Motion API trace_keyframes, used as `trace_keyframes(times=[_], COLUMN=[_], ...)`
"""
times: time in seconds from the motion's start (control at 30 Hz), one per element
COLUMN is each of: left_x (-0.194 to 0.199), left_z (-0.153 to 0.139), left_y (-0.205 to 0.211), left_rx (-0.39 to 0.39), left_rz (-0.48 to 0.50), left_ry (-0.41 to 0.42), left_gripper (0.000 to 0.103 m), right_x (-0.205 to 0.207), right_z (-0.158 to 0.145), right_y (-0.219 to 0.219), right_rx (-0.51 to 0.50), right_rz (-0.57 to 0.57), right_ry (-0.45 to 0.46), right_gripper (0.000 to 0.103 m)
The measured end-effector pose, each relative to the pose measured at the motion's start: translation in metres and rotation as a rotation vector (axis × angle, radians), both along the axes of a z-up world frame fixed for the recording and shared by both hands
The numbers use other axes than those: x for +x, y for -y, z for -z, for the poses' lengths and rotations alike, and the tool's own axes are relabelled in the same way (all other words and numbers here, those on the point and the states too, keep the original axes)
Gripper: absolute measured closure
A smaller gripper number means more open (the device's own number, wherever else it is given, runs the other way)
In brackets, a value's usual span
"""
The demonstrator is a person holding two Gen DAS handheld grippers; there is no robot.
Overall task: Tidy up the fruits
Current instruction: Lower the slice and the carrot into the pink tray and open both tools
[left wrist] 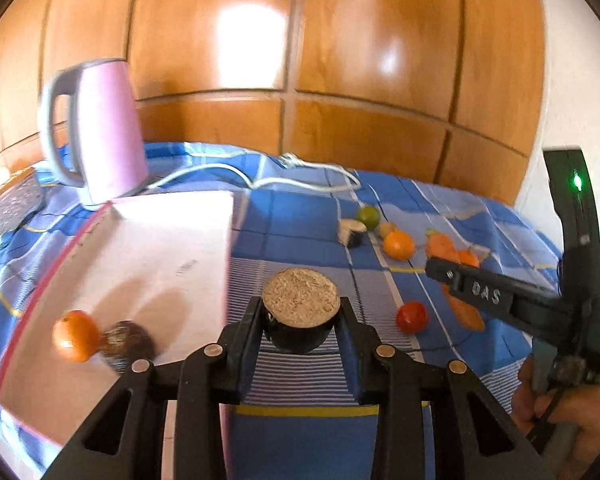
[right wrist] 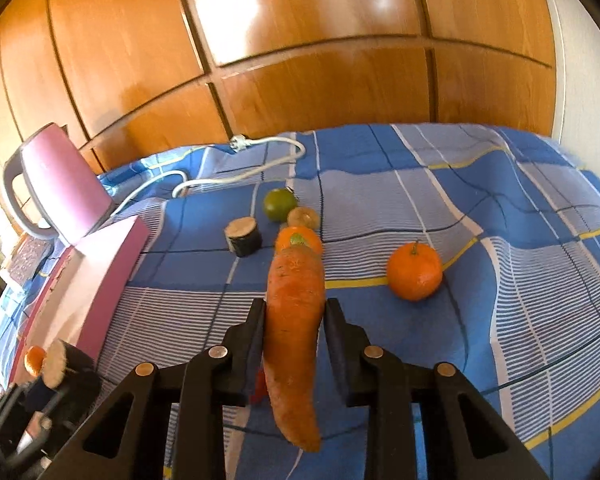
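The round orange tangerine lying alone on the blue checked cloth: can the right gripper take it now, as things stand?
Probably not yet. The right gripper is shut on a long orange carrot, so its jaws are full. The round orange tangerine lies in the open on the blue checked cloth, with nothing blocking the way.

L gripper point(left wrist: 300, 322) clamped a dark stub w/ cut tan top point(left wrist: 300, 300), above blue checked cloth point(left wrist: 300, 232), beside pink box point(left wrist: 148, 264) w/ an orange point(left wrist: 75, 335).
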State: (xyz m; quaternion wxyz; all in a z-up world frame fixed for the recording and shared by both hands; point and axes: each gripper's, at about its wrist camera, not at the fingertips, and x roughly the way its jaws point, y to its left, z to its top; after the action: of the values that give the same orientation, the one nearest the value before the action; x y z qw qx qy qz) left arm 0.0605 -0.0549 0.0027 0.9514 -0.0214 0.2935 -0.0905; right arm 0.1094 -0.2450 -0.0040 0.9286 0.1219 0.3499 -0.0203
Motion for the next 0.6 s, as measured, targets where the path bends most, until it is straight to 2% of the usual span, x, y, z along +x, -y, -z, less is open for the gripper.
trace_keyframes(times=[0.17,0.33,0.6], left_x=[-0.012,-0.019,-0.019], left_z=[-0.011,-0.018,-0.012], left_y=[-0.027,-0.061,-0.112], left_rx=[-0.038,-0.063,-0.13], left_rz=[-0.088,-0.241,-0.501], left_ry=[0.023,0.04,0.001], left_gripper=[0.067,0.067,0.067], right_x=[-0.011,-0.021,-0.022], right_z=[-0.007,-0.01,-0.012], right_y=[-0.014,-0.029,-0.076], right_rx=[-0.03,-0.021,0.022], right_rz=[-0.045,-0.094,-0.222], right_ry=[0.027,0.035,0.03], right_gripper=[0.074,0.074,0.074])
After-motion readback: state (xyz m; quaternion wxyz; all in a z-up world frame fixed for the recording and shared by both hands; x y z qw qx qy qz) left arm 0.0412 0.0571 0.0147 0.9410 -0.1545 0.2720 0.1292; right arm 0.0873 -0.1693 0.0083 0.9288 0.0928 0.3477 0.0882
